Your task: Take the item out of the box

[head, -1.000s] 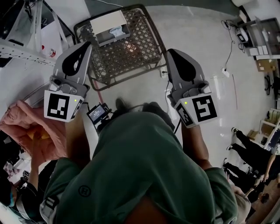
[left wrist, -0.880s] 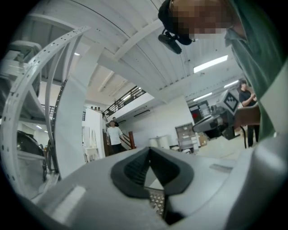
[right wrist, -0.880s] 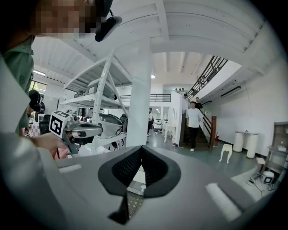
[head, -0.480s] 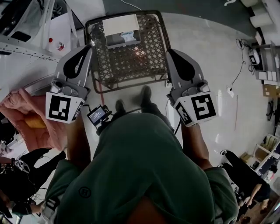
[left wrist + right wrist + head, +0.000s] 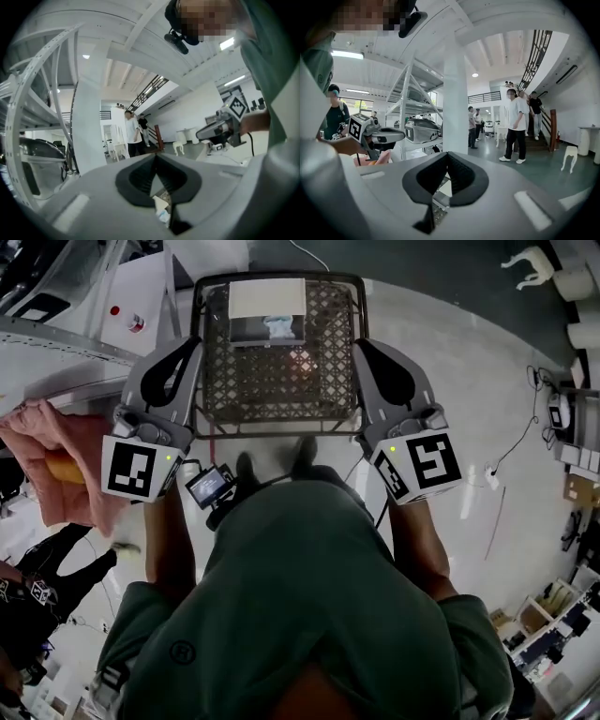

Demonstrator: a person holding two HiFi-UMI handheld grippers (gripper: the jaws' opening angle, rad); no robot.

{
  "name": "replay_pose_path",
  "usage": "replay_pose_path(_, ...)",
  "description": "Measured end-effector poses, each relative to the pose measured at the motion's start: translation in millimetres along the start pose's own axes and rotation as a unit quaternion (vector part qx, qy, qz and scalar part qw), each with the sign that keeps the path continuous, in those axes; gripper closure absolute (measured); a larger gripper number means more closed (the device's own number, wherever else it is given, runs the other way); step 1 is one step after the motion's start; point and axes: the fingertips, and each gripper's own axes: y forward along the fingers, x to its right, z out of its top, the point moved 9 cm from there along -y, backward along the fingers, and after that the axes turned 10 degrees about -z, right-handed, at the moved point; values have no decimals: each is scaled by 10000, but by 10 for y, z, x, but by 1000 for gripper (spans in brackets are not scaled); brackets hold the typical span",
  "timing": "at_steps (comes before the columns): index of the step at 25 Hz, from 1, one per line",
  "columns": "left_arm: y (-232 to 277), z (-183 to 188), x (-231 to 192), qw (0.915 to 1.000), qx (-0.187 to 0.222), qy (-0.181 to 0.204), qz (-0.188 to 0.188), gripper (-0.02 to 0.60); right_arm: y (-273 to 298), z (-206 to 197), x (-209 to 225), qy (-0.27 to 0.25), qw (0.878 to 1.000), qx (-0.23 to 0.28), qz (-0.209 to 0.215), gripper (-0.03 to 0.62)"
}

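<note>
Seen from the head view, both bare forearms reach forward from the green sleeves, one at each side of the body. They are bent at the elbow and roughly level with each other. Each hand carries its tool pointing toward the top of the frame and tilted a little inward.

The left tongs (image 5: 189, 341) sit at centre left, with their marker cube (image 5: 136, 468) lower down, nearest the camera. In the left gripper view the left tongs (image 5: 156, 157) have their two dark pads meeting at the tip, closed with nothing between them. The right tongs (image 5: 360, 343) mirror them at centre right. In the right gripper view the right tongs (image 5: 447, 154) are likewise closed on nothing.

Both tips overlap the side edges of the mesh worktop (image 5: 281, 395), which fills the upper middle of the frame between the two tools. The box (image 5: 267, 298) stands at the far end of that worktop, in the top centre. Its pale flap is laid back and the item (image 5: 279, 326), white with a bluish tint, shows in the opening. Neither pair of tongs touches the box; both are nearer the camera than it is.

A pink cloth (image 5: 56, 451) lies at the left edge. People stand in the hall behind in both gripper views.
</note>
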Motion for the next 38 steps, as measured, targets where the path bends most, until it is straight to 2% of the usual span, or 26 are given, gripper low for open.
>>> replay_pose_path(10, 252, 123, 418, 9978, -446, 71, 493, 581, 10, -132, 508, 116, 9983, 147, 561, 588)
replay_pose_path(17, 347, 147, 458, 9961, -658, 78, 576, 581, 92, -196, 605, 255, 9970, 115, 728, 588)
replay_pose_path(21, 448, 59, 374, 9966, -683, 8, 468, 581, 143, -210, 622, 246, 9974, 75, 673, 588)
replay_pose_path(28, 863, -272, 118, 9979, -630, -151, -13, 581, 232, -281, 768, 253, 9993, -170, 200, 588)
replay_pose_path(38, 1332, -726, -208, 9960, -731, -399, -329, 581, 492, -516, 927, 353, 9978, -549, -129, 588)
